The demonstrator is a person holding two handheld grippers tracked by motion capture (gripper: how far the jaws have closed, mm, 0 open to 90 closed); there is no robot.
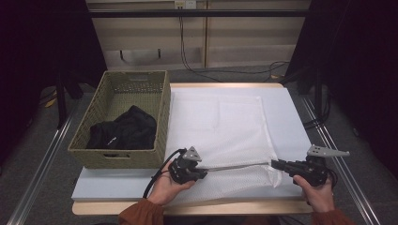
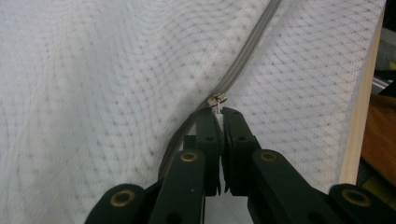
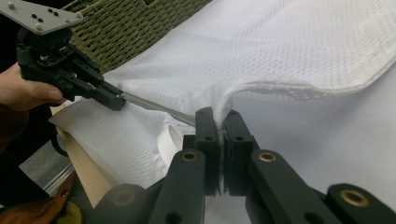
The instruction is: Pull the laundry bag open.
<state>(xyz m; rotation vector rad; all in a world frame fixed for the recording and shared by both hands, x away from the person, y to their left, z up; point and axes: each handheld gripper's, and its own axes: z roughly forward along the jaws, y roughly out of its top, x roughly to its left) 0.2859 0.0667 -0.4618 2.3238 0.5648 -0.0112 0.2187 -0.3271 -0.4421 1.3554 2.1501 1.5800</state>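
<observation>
A white mesh bag is lying flat on the white table, covering most of it. Its grey zipper is running along the near edge, between the two grippers.

The left gripper is sitting at the near left part of the bag, held in the left hand. In the left gripper view its jaws are pressed together on the zipper pull; the small metal slider is sitting right at the jaw tips, with the zipper tape running up and away from it.

The right gripper is sitting at the bag's near right corner, held in the right hand. In the right gripper view its jaws are pressed together, pinching a fold of mesh that is rising in a ridge from the tips. The same view is showing the left gripper farther off, at the other end of the zipper.

The stretch of zipper between the grippers is looking taut and straight.

A woven basket is standing just left of the bag, touching the table's left part. Black clothing is lying bunched inside it, toward the near end.

Cables are trailing on the floor beyond the table.
</observation>
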